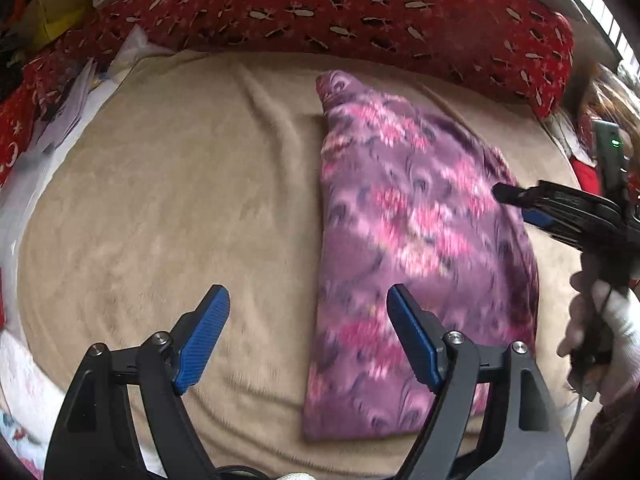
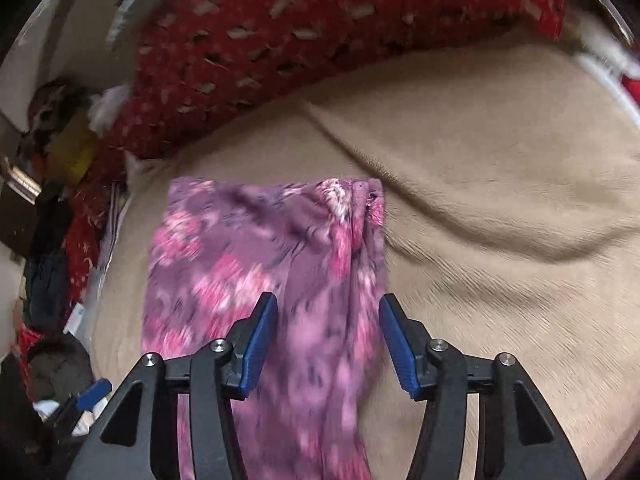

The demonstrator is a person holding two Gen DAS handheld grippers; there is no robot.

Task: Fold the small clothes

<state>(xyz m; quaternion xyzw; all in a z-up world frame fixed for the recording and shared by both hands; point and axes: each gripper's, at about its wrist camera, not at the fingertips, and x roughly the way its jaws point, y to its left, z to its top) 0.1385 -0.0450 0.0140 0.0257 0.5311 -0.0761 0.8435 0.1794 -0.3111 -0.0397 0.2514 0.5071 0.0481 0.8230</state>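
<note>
The left gripper [image 1: 308, 336] is spread wide and holds nothing. Its left finger hangs over bare beige blanket [image 1: 160, 200]; its right finger overlaps the left part of the purple floral garment [image 1: 408, 240]. The right gripper [image 2: 328, 340] is also parted with nothing between its blue pads [image 2: 260, 344], and it hovers over the garment's right half, the right finger near the cloth's right edge. In the left wrist view the right gripper comes in from the right side, tip over the garment's right border, carried by a white-gloved hand [image 1: 608, 340].

The garment lies flat on the blanket as a long strip, its left edge straight, and bunched into pleats at one far corner [image 2: 360, 204]. Both views are smeared by motion blur, so the print's detail cannot be made out.

A red patterned pillow [image 1: 360, 8] runs along the blanket's far edge, well apart from the cloth. Papers and white plastic [image 1: 72, 100] crowd the left border. Broad bare blanket, lightly creased, spreads left of the garment, and a folded ridge [image 2: 460, 216] crosses it to the right. Dark clutter and boxes fill the far left background [image 2: 48, 240].
</note>
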